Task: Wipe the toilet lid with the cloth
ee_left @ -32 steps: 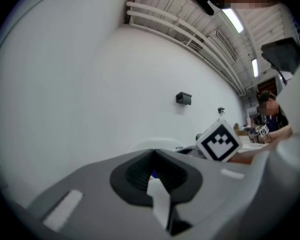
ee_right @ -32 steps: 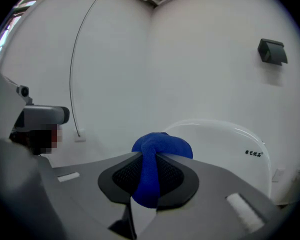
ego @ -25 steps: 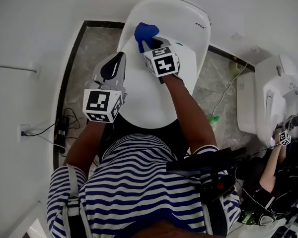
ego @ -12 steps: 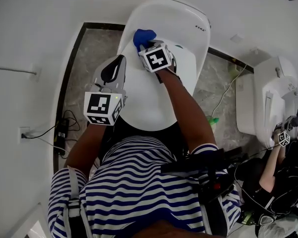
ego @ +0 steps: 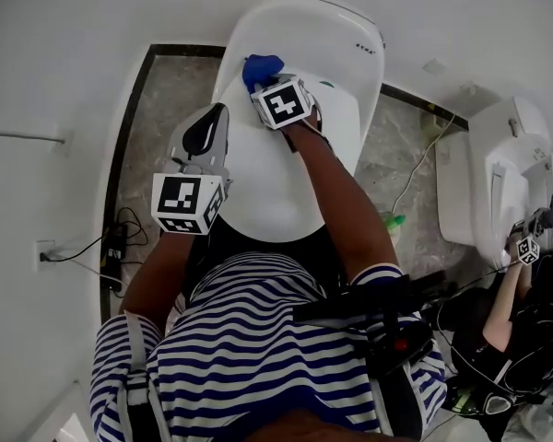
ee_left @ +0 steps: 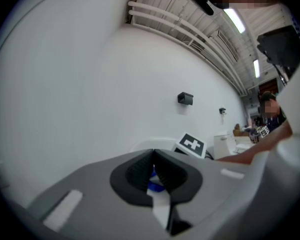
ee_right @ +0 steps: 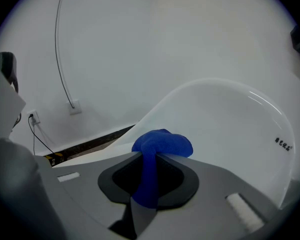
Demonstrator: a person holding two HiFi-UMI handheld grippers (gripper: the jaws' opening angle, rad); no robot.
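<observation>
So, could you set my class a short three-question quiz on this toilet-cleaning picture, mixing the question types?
1. True or false: the right gripper is shut on the blue cloth.
2. The left gripper is: A) holding the cloth, B) shut with nothing in it, C) wide open.
3. Fill the gap: the cloth sits at the end of the toilet lid that is ___ from the person.

Key: 1 true; 2 B; 3 farthest.
</observation>
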